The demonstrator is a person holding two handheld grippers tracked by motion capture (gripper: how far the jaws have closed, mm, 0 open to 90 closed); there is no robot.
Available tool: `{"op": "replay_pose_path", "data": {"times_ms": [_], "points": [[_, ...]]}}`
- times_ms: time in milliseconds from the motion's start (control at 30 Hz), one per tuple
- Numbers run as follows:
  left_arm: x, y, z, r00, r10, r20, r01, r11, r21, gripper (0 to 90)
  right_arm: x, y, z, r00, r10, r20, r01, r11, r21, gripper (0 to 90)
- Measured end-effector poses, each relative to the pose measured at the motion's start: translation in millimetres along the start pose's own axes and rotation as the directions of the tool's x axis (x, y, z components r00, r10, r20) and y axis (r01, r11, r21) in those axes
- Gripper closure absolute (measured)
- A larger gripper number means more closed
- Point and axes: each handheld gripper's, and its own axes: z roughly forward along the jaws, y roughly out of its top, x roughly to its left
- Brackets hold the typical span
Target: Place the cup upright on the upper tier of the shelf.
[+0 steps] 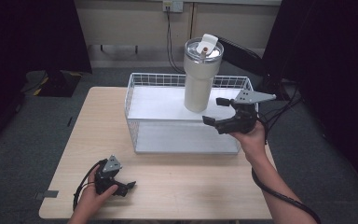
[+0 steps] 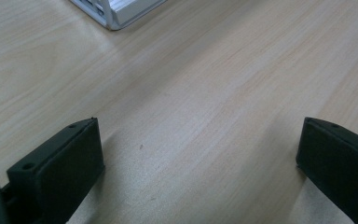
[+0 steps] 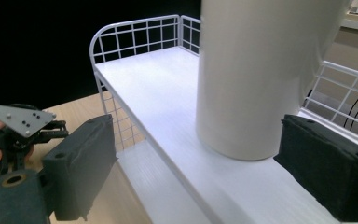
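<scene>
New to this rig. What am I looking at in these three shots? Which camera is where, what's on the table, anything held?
There is no robot arm. A person holds a two-jaw hand gripper in each hand at a wooden table.

The high view looks down from above the person's side. The left gripper rests low on the table near the front edge. The right gripper is raised beside a tall white tumbler, which stands upright on the top shelf of a white wire rack.

The other two pictures come from cameras riding on the grippers, looking along their black jaws. The left gripper view shows bare tabletop between wide-open jaws. The right gripper view shows open jaws either side of the tumbler's base, not clamped on it. Nothing is held.
</scene>
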Motion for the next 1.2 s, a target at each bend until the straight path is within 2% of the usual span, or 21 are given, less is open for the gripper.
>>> {"op": "replay_pose_path", "data": {"times_ms": [467, 833, 1200], "points": [[-0.1, 0.0, 0.0, 1.0000, 0.000, 0.000, 0.000, 1.0000, 0.000, 0.0, 11.7, -18.8, -11.6, 0.9994, -0.017, -0.029, 0.017, 1.000, 0.010, 10.5], [0.0, 0.0, 0.0, 1.0000, 0.000, 0.000, 0.000, 1.0000, 0.000, 0.0, 21.0, -39.0, -20.9, 0.9981, -0.006, -0.061, 0.006, 1.000, 0.008, 10.5], [0.0, 0.0, 0.0, 1.0000, 0.000, 0.000, 0.000, 1.0000, 0.000, 0.0, 26.6, -57.0, -23.6, 0.9971, -0.013, -0.075, 0.016, 0.999, 0.033, 10.5]]}}
